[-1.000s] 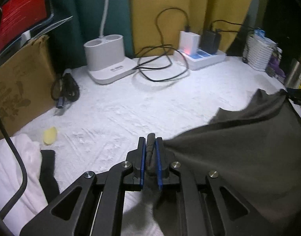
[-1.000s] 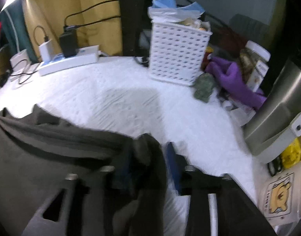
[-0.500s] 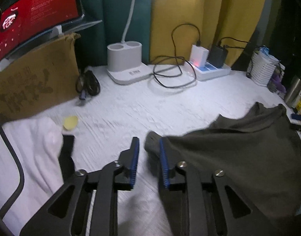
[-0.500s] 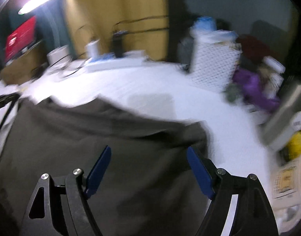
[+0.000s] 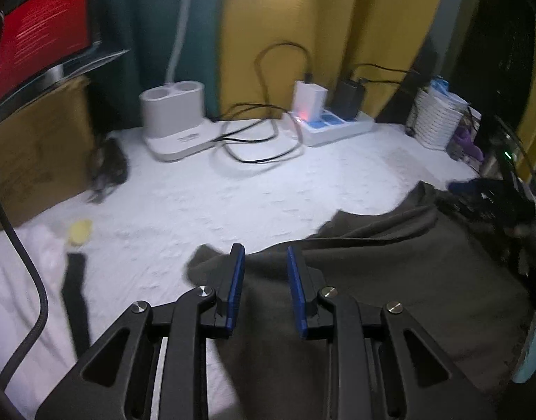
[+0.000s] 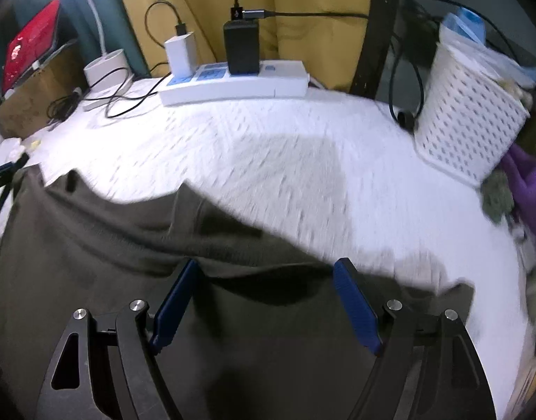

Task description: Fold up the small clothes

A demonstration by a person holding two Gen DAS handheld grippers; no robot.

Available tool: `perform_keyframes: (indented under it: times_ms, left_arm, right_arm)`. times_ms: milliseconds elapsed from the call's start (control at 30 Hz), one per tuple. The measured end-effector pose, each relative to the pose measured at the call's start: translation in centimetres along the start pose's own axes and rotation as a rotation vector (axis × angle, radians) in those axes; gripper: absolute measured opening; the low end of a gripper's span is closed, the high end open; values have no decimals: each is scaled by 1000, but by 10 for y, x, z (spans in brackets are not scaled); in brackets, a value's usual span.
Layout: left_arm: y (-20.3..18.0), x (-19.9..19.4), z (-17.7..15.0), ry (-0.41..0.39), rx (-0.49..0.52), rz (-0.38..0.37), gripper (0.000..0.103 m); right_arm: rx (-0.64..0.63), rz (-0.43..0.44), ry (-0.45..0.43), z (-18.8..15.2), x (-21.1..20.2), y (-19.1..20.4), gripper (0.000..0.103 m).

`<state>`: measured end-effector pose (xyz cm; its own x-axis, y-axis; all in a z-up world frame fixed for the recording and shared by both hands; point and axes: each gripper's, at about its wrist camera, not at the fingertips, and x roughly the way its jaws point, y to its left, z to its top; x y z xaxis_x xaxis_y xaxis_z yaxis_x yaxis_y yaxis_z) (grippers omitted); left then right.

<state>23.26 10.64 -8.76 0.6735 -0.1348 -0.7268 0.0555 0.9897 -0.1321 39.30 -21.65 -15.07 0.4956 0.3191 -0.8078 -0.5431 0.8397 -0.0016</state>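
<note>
- Dark grey garment: lies spread on the white table cover, its near edge rumpled and one corner curled out at the left; it also fills the lower half of the right wrist view.
- Left gripper: jaws parted a little, nothing pinched; the cloth appears to lie beneath them, though blur makes contact hard to judge.
- Right gripper: jaws wide apart over the garment, holding nothing.
- Risk, uneven fold: with the ridges along the far edge left unsmoothed, a fold would likely trap creases.
- Risk, double pinch: closing on the rumpled hem could gather two layers, or the table cover too.
- Risk, snagging: the loose black cable and power strip lie near enough that a wide sweep could drag them.
</note>
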Motion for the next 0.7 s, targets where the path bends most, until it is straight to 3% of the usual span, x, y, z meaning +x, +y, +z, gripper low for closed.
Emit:
perform_keyframes:
  times_ms: [233, 467, 533, 633, 700]
  left_arm:
    - [-45, 21, 12, 38, 132, -90, 24]
    - [-70, 57, 16, 109, 185, -92, 24]
    - [-73, 67, 20, 123, 187, -82, 24]
    - [-75, 82, 26, 141, 175, -51, 25]
    - [-77, 85, 30, 131, 182, -39, 25]
  right_arm:
    - [90, -43, -59, 34, 1, -21, 81]
    - [71, -60, -88, 12, -38, -13, 81]
    - [22, -55, -60, 3, -41, 2, 81]
    - [-130, -133, -23, -3, -26, 30, 81]
    - [-132, -133, -6, 1, -11, 34, 81]
